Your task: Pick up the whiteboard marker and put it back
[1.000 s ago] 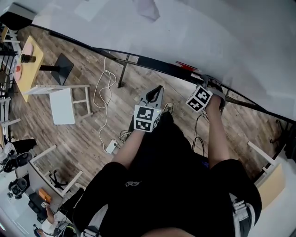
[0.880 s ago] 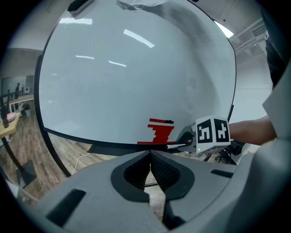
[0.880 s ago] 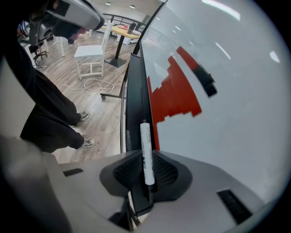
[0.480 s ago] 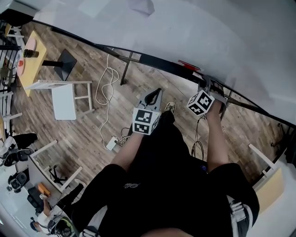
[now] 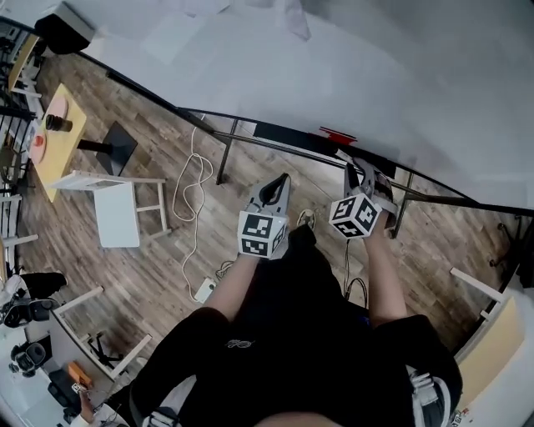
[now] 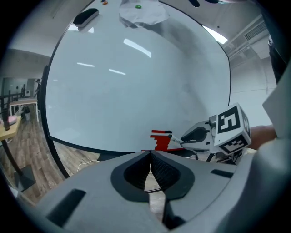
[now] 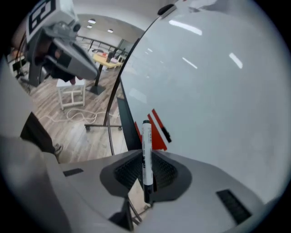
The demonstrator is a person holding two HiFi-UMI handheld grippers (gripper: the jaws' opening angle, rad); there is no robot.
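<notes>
A white whiteboard marker (image 7: 146,152) with a black cap stands upright between the pads of my right gripper (image 7: 146,172), which is shut on it. In the head view the right gripper (image 5: 357,173) hovers just in front of the whiteboard's black tray (image 5: 275,133), close to a red-and-black object (image 5: 338,133) lying on that tray. My left gripper (image 5: 277,185) hangs to its left over the floor. Its jaws (image 6: 150,159) are shut and hold nothing. The marker's tip (image 6: 171,135) also shows in the left gripper view, in front of the red object (image 6: 160,139).
The big whiteboard (image 5: 334,67) fills the far side, on a black metal stand (image 5: 225,150). A white stool (image 5: 117,204), a white cable (image 5: 192,179) and a yellow table (image 5: 54,125) are on the wood floor at left. Paper (image 6: 138,13) and a black eraser (image 6: 85,17) sit high on the board.
My right gripper has lifted up off the tray with the marker in it and rolled. The left gripper has risen a little.
</notes>
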